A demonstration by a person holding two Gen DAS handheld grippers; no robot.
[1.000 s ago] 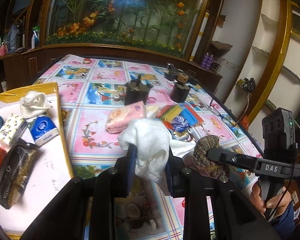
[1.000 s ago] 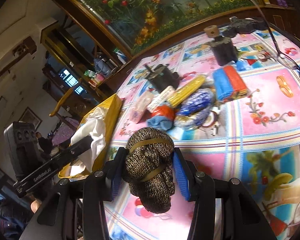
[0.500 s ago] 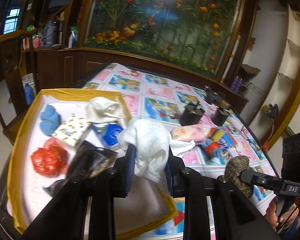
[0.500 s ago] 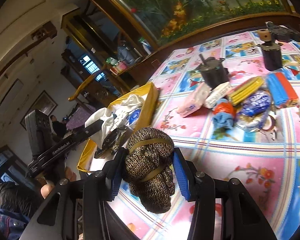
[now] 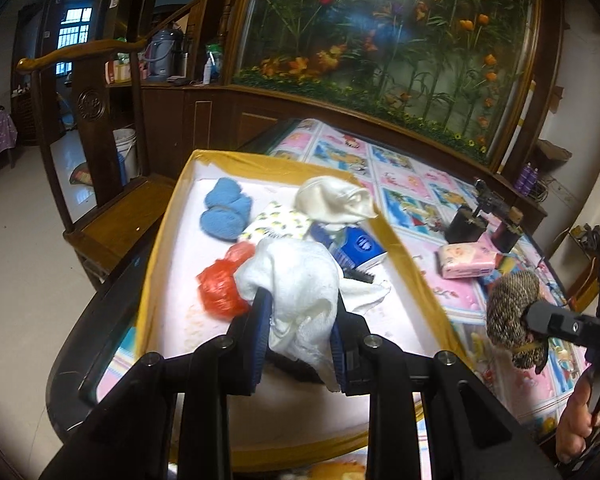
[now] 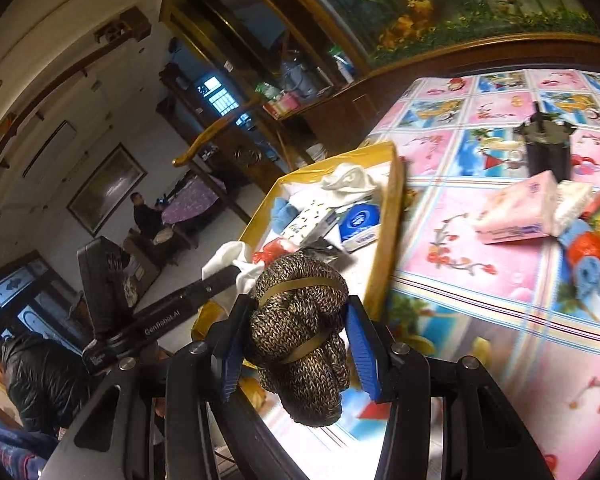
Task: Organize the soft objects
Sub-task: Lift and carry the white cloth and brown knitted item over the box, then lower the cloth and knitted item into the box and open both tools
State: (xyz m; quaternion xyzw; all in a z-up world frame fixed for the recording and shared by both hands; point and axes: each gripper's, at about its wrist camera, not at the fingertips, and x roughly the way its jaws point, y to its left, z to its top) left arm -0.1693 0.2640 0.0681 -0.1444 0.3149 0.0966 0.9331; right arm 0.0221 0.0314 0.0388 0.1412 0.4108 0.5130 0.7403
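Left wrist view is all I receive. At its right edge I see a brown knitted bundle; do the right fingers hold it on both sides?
Observer: Yes, the right gripper presses its blue fingers on the knitted bundle from both sides.
Operator: Is it loose yarn?
Observer: No, two rubber bands bind it.
Operator: Anyone in the room behind?
Observer: A person sits at a purple-clothed table, far beyond the tray.

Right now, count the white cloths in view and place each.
2: one white cloth clamped in the left gripper above the tray; one crumpled cloth lying at the tray's far edge. Others may be hidden.
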